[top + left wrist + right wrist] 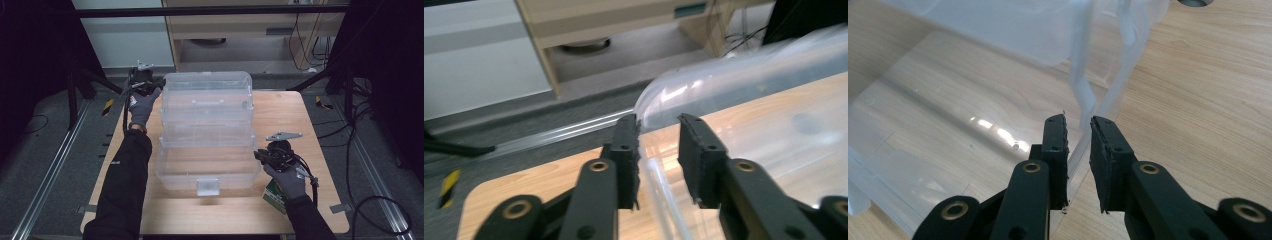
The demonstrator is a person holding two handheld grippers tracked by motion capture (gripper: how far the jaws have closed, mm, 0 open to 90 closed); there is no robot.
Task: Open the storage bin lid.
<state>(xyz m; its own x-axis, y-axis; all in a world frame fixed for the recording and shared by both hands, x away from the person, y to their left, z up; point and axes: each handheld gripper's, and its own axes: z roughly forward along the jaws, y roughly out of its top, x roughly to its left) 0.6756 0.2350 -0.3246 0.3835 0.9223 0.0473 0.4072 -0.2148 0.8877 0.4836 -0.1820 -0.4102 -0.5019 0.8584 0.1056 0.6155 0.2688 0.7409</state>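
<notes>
The clear plastic storage box (207,132) sits in the middle of the wooden table (300,107), opened out in tiers, its lid tilted back at the far side and its white latch (207,186) facing the person.

The left gripper (659,135) has its jaws spread, with the box's thin left rim standing in the gap and neither pad pressing on it. No grip there, then. The right gripper (1079,134) has its jaws set closer, straddling the box's right wall near its front corner; whether the pads actually bite on the wall I cannot tell.

The step in hand looks like working the tiers of the box open or shut. To do it well, I would keep the right gripper steady as the anchor on the lower tray, seat the left pads square on the rim before closing, and move slowly — thin clear plastic flexes and can slip out of a shallow pinch.

The high view shows the whole layout: the left gripper (142,80) at the box's far left corner, the right gripper (272,155) at its near right side, and a small green packet (275,196) just right of the box under the right hand. The two gripper views give what it cannot — the rim and wall sitting between the pads.
</notes>
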